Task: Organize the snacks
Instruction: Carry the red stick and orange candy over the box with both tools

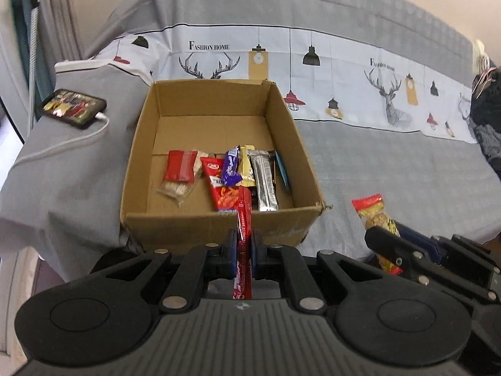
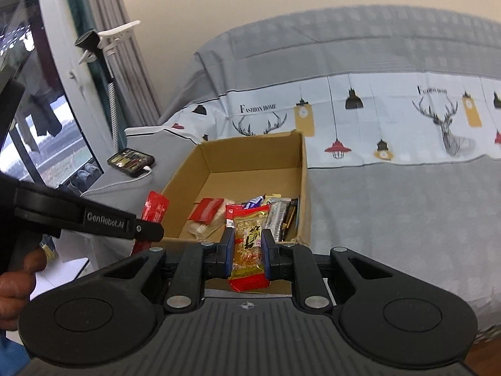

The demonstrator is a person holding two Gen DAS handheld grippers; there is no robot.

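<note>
An open cardboard box [image 1: 219, 222] stands on a bed and holds several snack packets [image 1: 247, 172] along its near side. My left gripper [image 1: 243, 244] is shut on a thin red snack packet [image 1: 244, 219], held edge-on just before the box's near wall. My right gripper [image 2: 248, 244] is shut on a clear peanut snack packet with red ends [image 2: 249, 241], held just before the box [image 2: 300, 172]. In the left wrist view the right gripper and its packet [image 1: 375, 216] are at the right. In the right wrist view the left gripper's red packet [image 2: 155, 210] is at the left.
The bed has a grey cover [image 1: 391, 163] with a white printed band of deer and lamps. A phone [image 1: 70, 106] on a white charging cable lies left of the box. A window and curtain [image 2: 103, 31] stand at the left.
</note>
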